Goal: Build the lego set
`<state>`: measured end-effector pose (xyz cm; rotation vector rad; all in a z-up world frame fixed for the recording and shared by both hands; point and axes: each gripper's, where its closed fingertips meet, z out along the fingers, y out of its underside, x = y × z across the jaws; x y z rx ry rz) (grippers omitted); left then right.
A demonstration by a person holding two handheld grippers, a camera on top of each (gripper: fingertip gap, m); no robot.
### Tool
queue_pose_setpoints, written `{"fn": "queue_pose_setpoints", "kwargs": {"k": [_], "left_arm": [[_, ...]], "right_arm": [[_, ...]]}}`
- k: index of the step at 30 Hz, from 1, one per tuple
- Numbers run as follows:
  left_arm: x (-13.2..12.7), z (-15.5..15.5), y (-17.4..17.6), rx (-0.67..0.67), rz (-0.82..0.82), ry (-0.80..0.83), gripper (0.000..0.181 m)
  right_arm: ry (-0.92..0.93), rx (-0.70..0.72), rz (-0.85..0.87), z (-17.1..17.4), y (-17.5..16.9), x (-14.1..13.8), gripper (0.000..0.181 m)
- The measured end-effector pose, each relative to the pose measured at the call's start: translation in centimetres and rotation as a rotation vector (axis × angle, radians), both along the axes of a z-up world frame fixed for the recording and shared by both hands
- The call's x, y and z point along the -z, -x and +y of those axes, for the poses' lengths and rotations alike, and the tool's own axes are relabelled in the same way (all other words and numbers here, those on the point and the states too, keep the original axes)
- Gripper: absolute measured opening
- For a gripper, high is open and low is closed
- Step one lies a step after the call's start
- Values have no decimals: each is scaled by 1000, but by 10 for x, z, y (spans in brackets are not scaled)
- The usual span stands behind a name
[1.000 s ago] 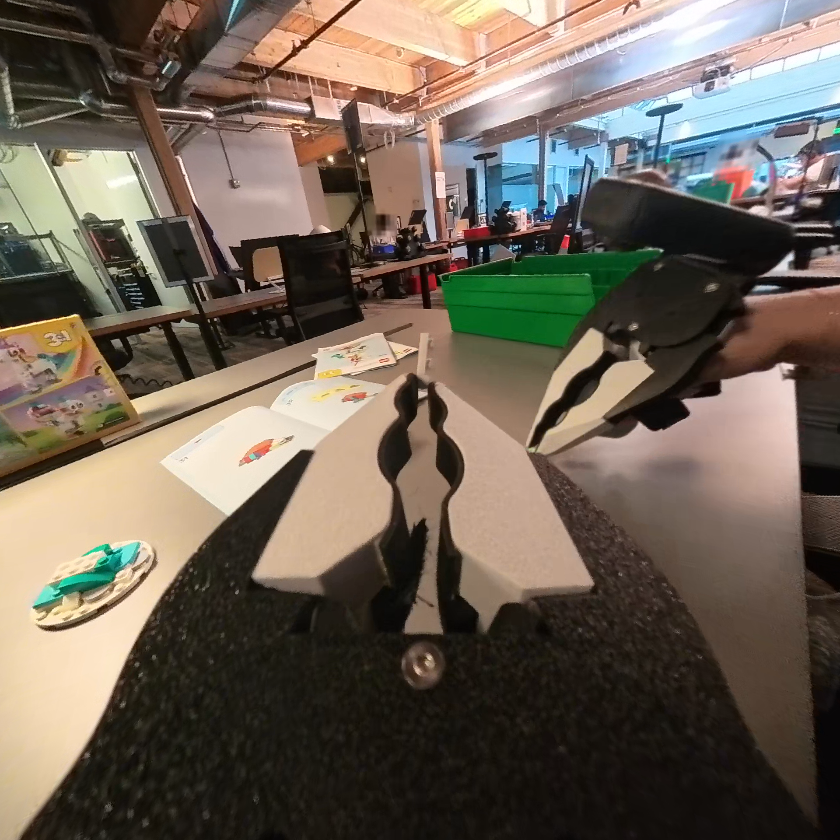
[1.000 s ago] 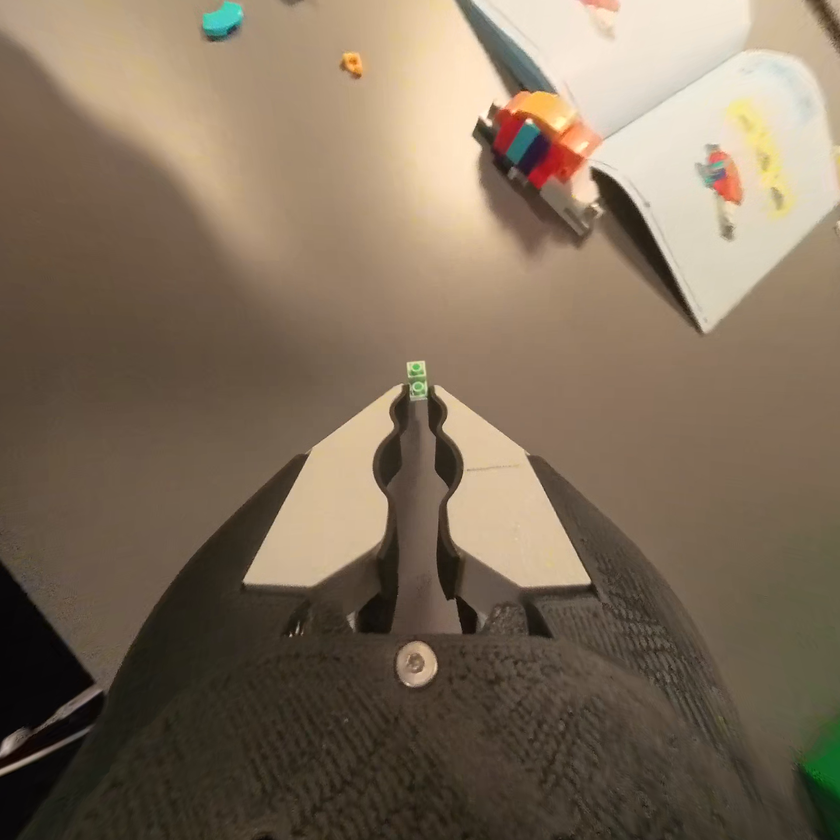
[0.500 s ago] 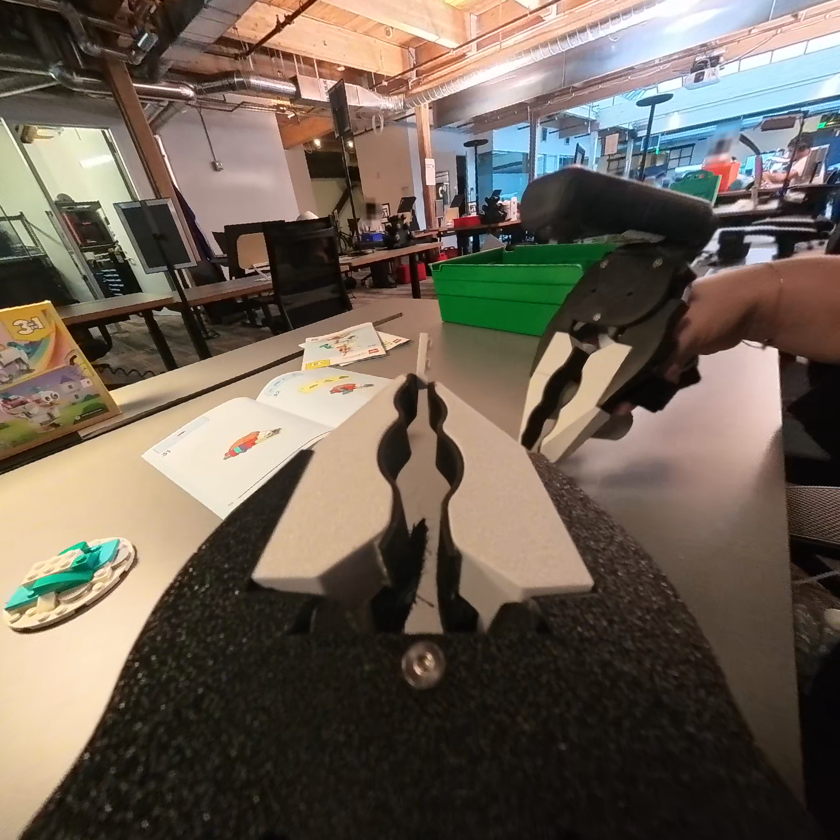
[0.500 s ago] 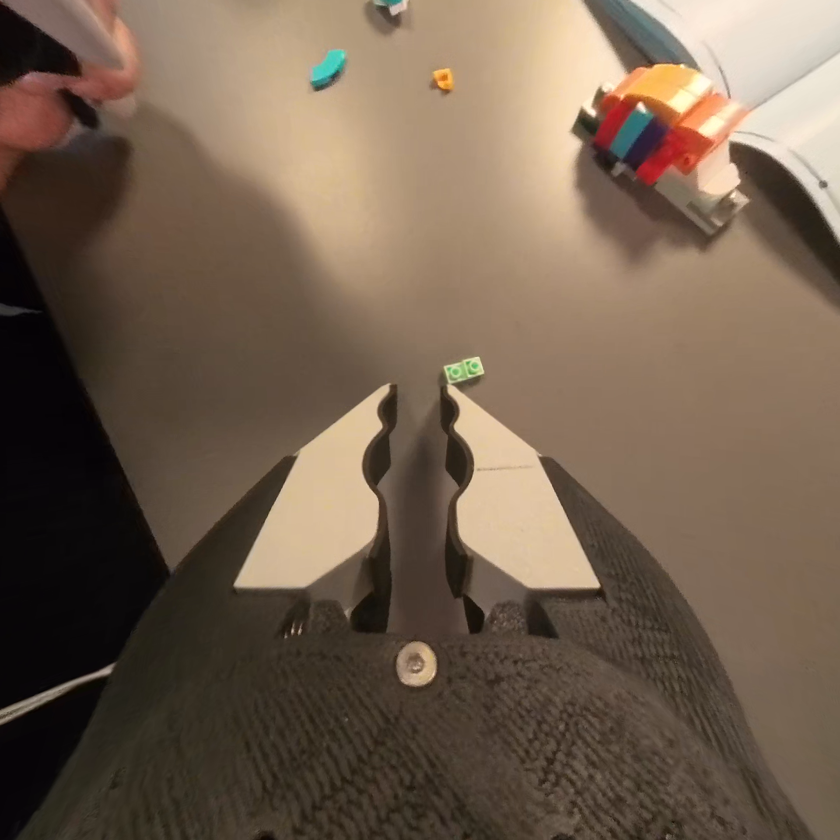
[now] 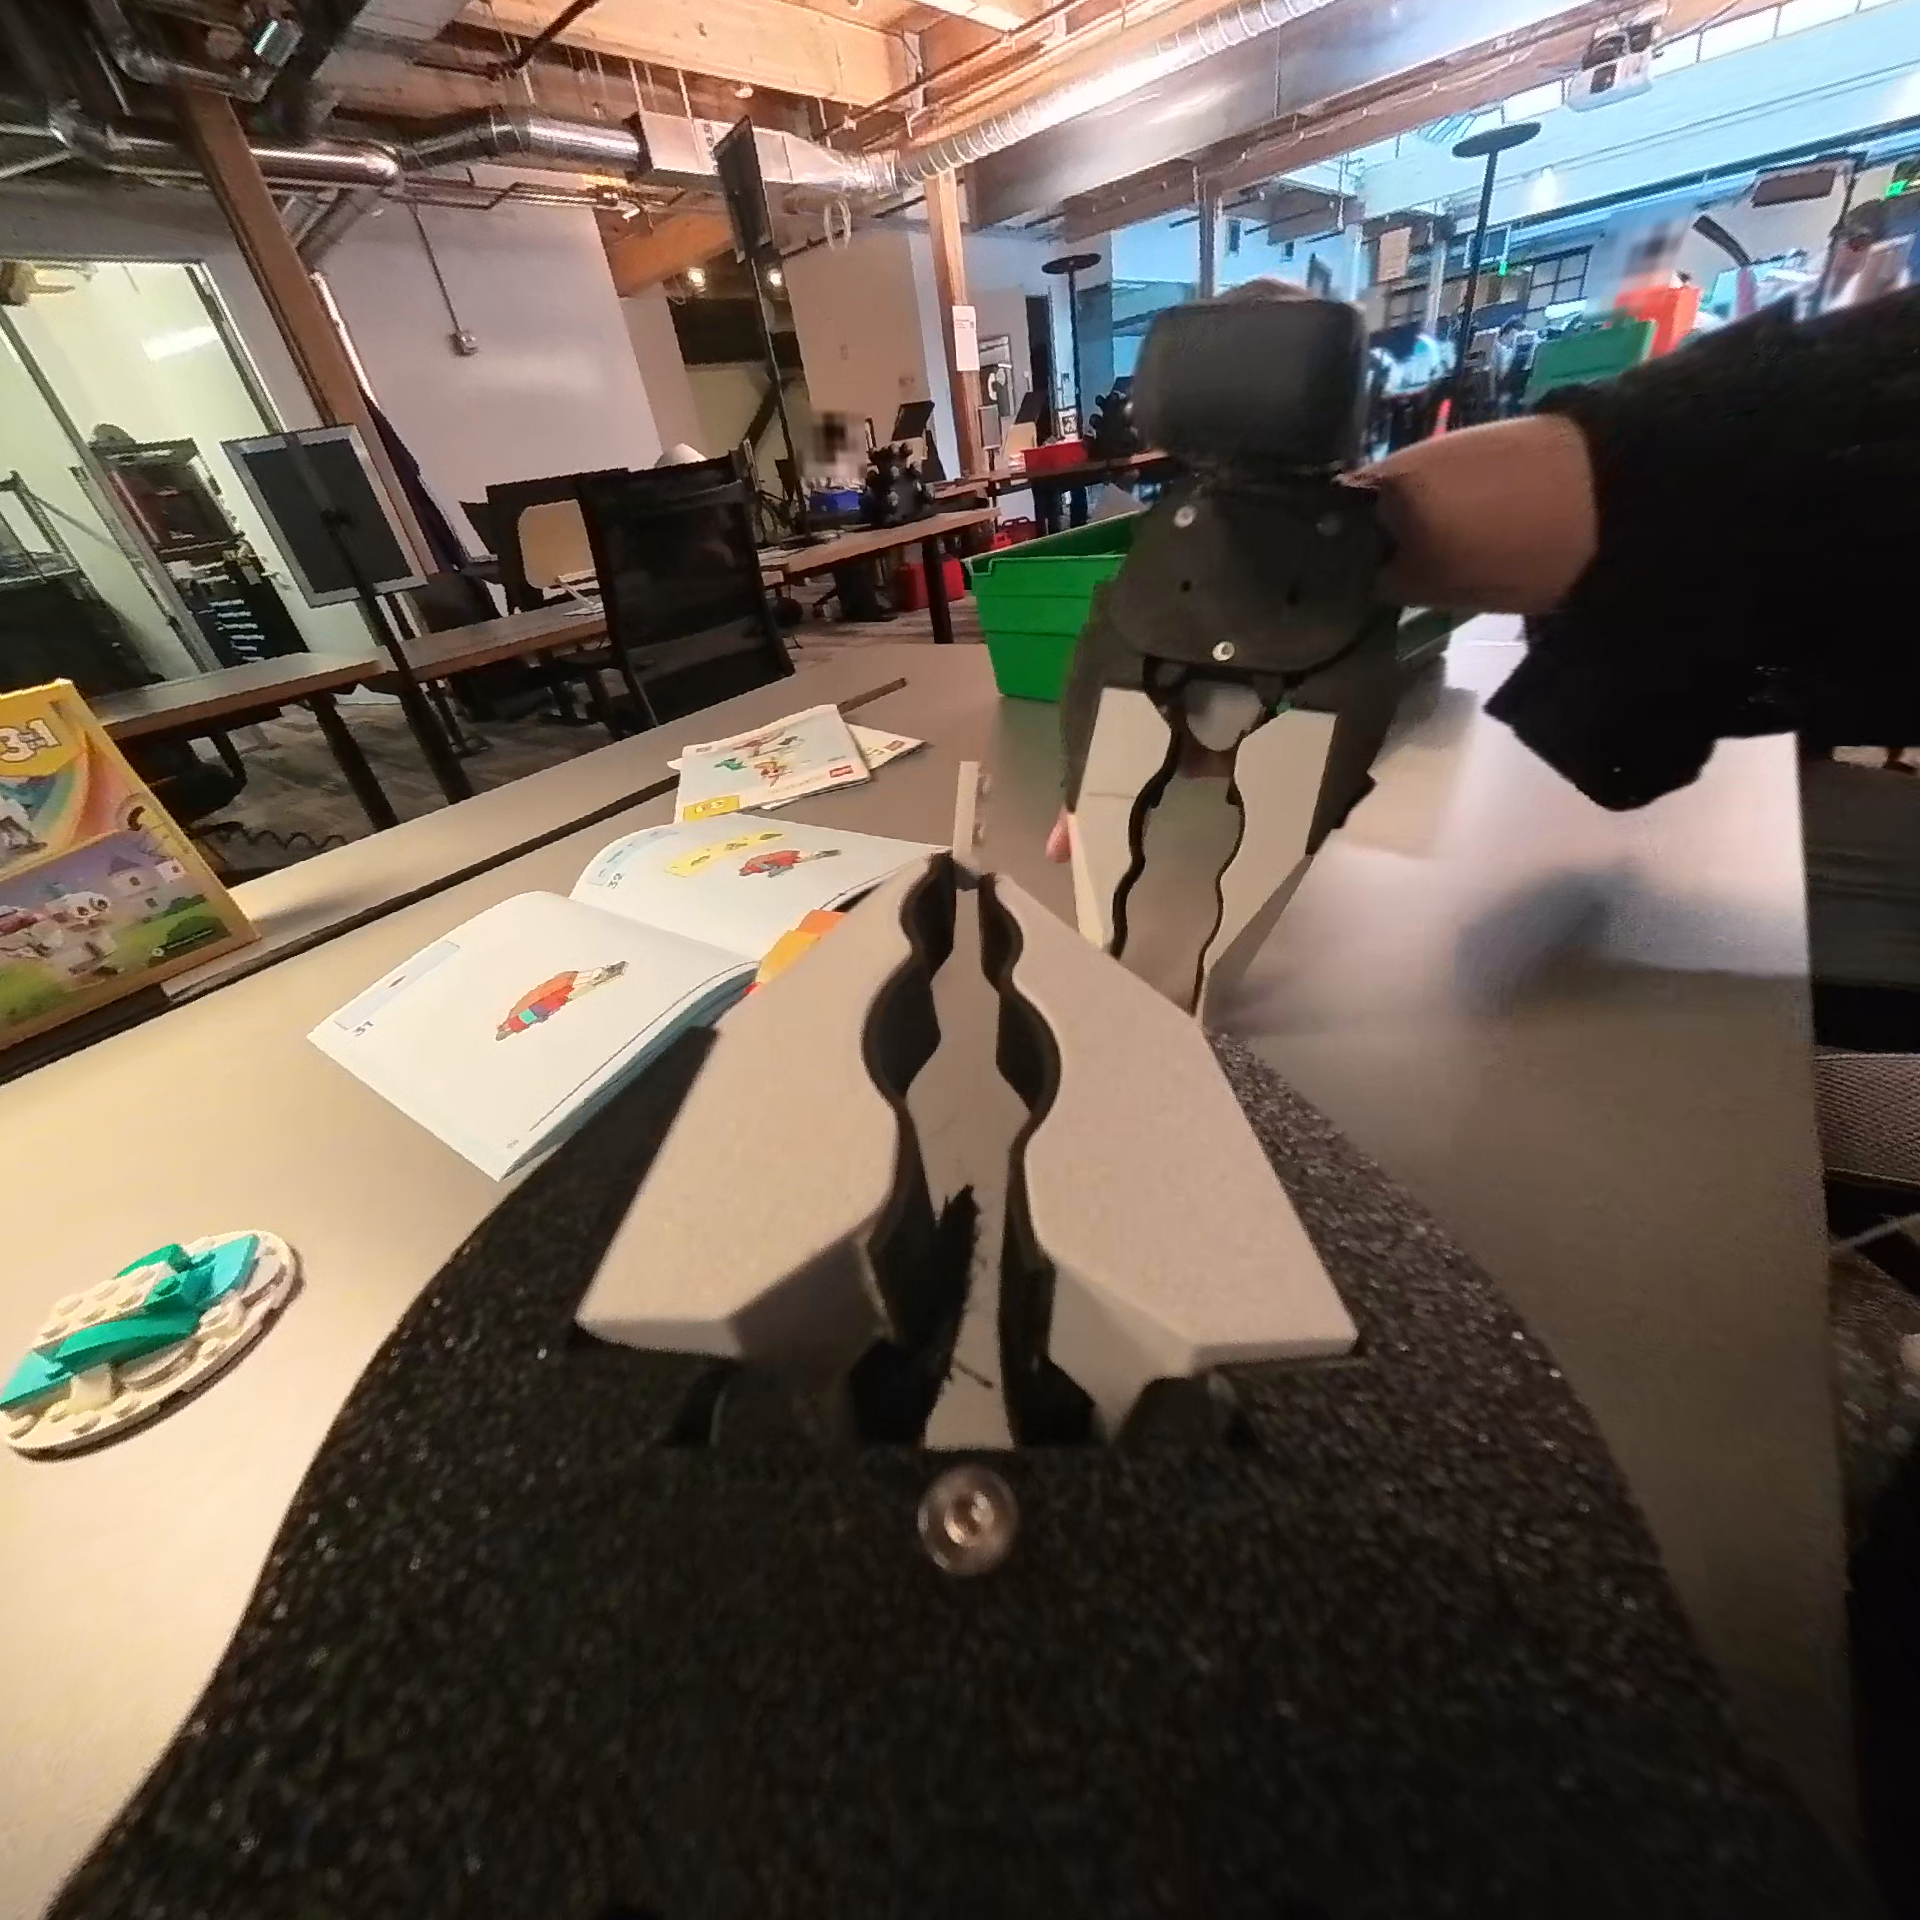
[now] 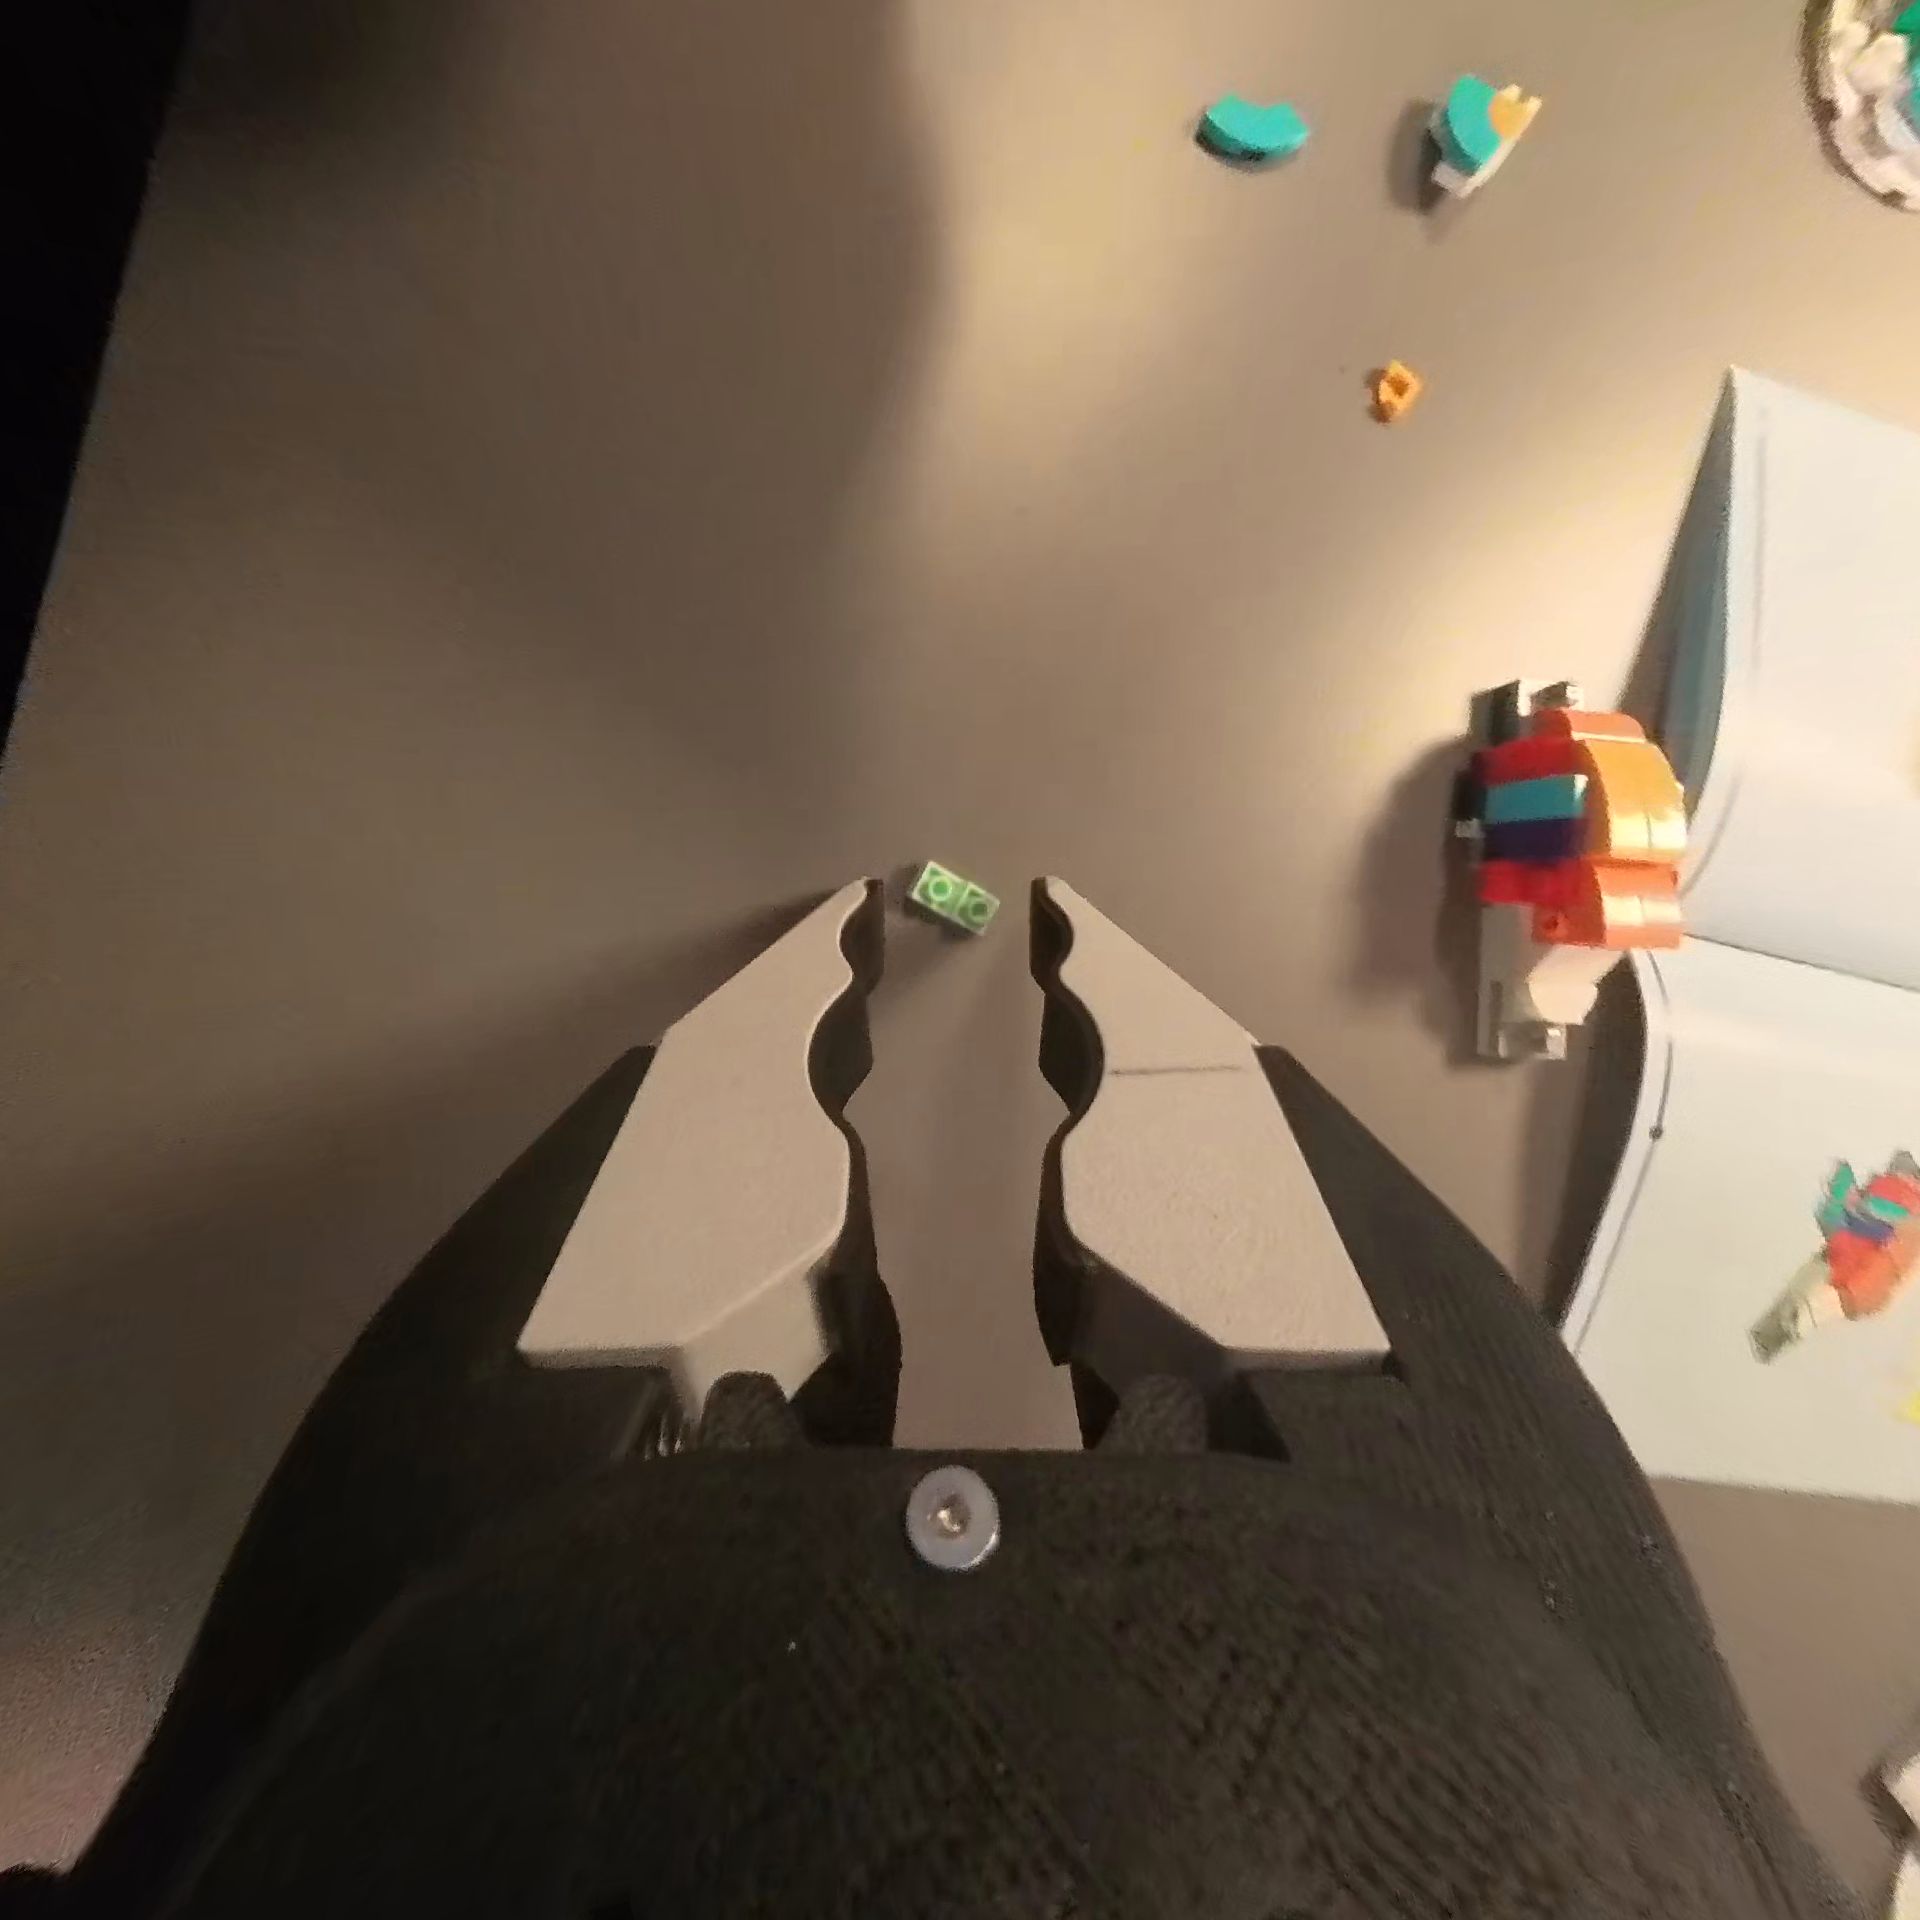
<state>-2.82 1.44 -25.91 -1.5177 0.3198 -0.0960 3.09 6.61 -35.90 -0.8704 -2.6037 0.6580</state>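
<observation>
R gripper [image 6: 951, 899] spread over green plate [image 6: 954, 899], L gripper [image 5: 966, 878] pinching thin white piece [image 5: 968, 821]; plate's tiny, light, stiff, prob slippery, so grab its long sides.

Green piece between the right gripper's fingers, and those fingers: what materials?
Green piece: looks like moulded hard plastic, slightly glossy, with two round studs. Fingers of the right gripper: probably 3D-printed plastic, matte grey, faintly grainy, with a fine seam line on one.

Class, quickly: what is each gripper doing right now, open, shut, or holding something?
Left gripper: shut, holding nothing visible.
Right gripper: open, empty, the small green piece lying on the table between its fingertips.
</observation>
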Motion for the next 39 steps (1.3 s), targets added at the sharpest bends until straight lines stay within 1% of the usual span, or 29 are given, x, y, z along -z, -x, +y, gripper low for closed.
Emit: {"fn": "queue_pose_setpoints", "kwargs": {"k": [4,7,15,20,24,26,29,31,35,37,39], "left_arm": [[-1,0,2,0,-17,-1,2],[0,0,2,9,-36,5,2],[1,0,0,26,-45,15,2],[2,1,-1,27,-43,20,2],[3,1,-1,30,-42,24,2],[3,1,-1,32,-40,25,2],[3,1,-1,31,-37,24,2],[3,1,-1,29,-39,23,2],[3,1,-1,29,-41,24,2],[4,1,-1,32,-39,26,2],[4,1,-2,32,-35,29,2]], "right_arm": [[50,-43,-48,-4,0,3,24],[99,-26,-88,-5,-5,4,19],[133,13,-105,-3,-17,4,18],[194,88,-128,-1,-15,4,9],[237,162,-159,0,-13,4,6],[227,177,-152,1,-12,4,6],[121,164,-76,3,-7,4,6],[-4,137,25,5,1,3,6],[-388,46,255,14,18,1,6],[-556,-27,322,16,21,1,6],[-686,-110,379,15,23,-1,6]]}}
